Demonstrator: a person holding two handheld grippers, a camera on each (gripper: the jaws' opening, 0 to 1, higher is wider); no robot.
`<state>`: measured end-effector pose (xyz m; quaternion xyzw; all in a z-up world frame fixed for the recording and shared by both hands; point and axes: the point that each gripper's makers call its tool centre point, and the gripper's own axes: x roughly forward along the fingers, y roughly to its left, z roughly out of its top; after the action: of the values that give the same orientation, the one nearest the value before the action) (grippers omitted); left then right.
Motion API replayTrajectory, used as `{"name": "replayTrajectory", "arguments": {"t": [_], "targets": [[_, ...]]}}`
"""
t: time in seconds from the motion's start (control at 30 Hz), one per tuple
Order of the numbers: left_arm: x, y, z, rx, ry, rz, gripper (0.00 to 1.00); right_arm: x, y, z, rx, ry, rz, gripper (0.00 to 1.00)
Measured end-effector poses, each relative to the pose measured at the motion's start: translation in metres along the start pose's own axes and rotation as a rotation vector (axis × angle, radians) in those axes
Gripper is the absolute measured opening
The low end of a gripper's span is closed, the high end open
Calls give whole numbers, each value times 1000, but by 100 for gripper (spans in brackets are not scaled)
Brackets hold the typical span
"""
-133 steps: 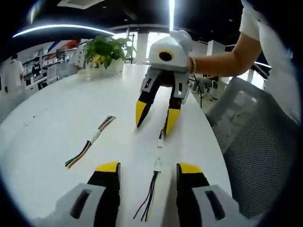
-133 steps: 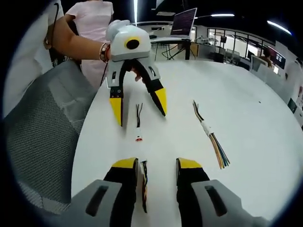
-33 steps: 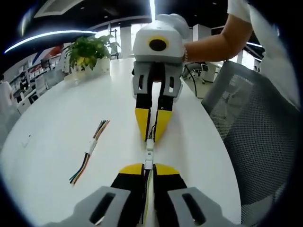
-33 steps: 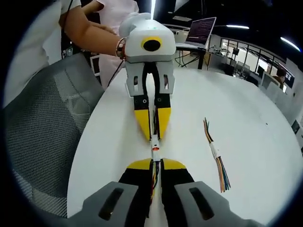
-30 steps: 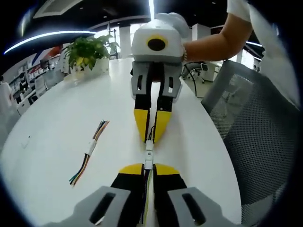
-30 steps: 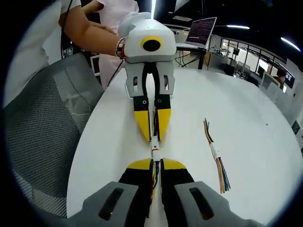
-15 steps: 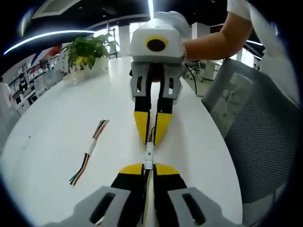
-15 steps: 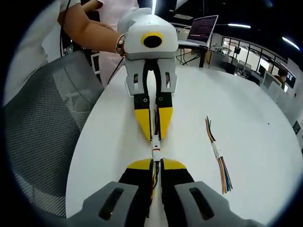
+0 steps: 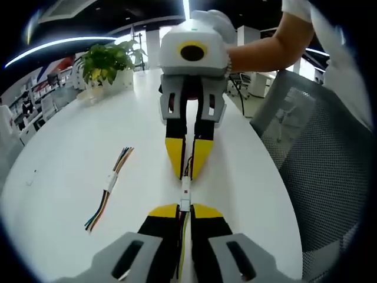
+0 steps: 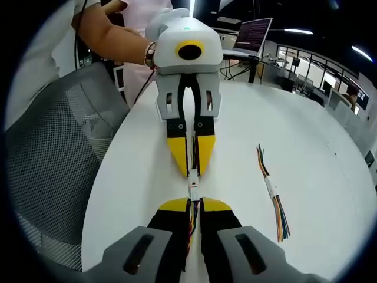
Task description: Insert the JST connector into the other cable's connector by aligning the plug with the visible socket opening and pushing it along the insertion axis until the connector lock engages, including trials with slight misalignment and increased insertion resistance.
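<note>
Two small white JST connectors (image 9: pixel 185 193) meet end to end between the two grippers, just above the white table (image 9: pixel 70 159). My left gripper (image 9: pixel 185 208) is shut on one cable's wires right behind its connector. The right gripper (image 9: pixel 187 174) faces it from the far side, shut on the other cable. In the right gripper view, my right gripper (image 10: pixel 194 203) grips its cable with the joined connectors (image 10: pixel 193 185) just past its tips, and the left gripper (image 10: pixel 192 171) points back at it. No gap shows between the two housings; whether the lock has caught cannot be told.
A spare cable pair with coloured wires (image 9: pixel 110 186) lies on the table, seen too in the right gripper view (image 10: pixel 272 191). A grey mesh chair (image 9: pixel 306 165) stands by the table edge. A potted plant (image 9: pixel 106 62) sits at the far end. A laptop (image 10: pixel 252 29) stands behind.
At first both grippers were open with the cables lying apart on the table. Over the last second both are shut on their cables, and the connectors have closed up slightly.
</note>
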<state>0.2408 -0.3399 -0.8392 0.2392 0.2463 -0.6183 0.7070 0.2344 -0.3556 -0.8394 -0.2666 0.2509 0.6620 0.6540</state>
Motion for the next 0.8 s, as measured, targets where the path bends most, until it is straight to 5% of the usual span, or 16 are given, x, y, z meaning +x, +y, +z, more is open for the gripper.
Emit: {"name": "replayTrajectory", "arguments": {"t": [0.8], "targets": [[-1, 1, -2, 3, 18, 7, 1, 2, -2, 2, -19, 22, 1, 3]]}}
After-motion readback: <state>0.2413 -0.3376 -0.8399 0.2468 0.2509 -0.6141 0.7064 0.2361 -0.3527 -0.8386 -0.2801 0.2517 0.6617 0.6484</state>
